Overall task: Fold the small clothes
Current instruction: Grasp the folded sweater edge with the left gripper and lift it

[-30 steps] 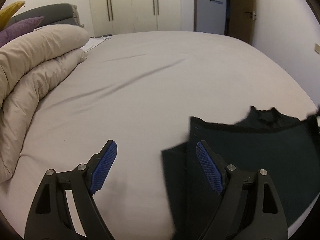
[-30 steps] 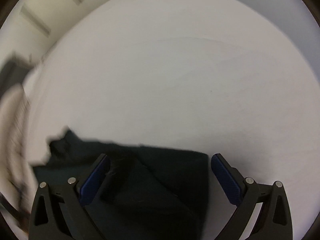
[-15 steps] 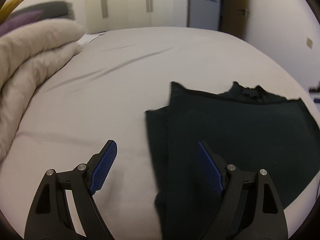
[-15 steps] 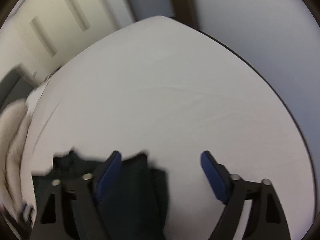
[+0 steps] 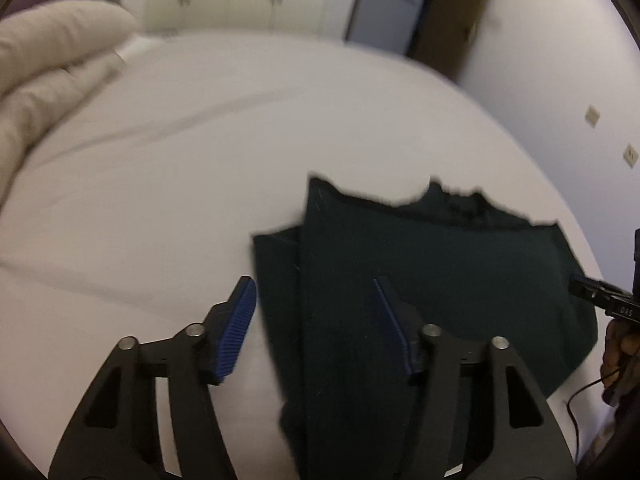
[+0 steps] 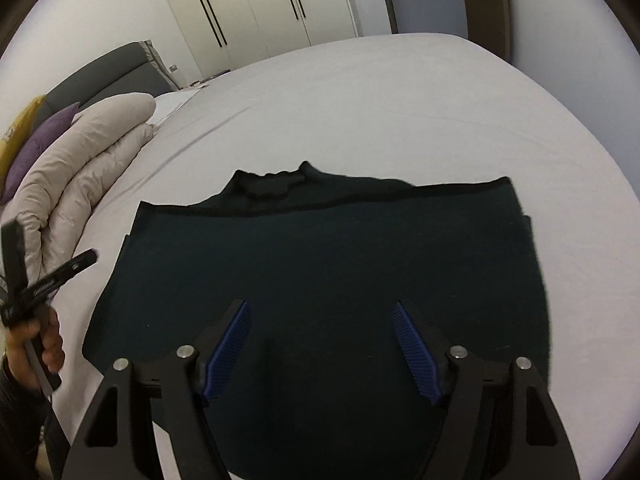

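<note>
Dark green garment point(image 6: 320, 264) lies folded flat on the pale bed sheet point(image 6: 360, 112), collar at its far edge. Right gripper point(image 6: 322, 344) hovers over its near half, jaws wide apart, holding nothing. Left gripper point(image 5: 316, 320), likewise spread and empty, appears to straddle the garment's left edge; blur obscures contact.

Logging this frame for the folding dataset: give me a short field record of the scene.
surface: bed with light sheet
garment: dark green top, lying partly folded on the sheet, collar toward the far side
left gripper: open, holding nothing, over the garment's left edge
right gripper: open, holding nothing, over the garment's near middle
nearby: rolled beige duvet, purple cushion, wardrobe doors
</note>
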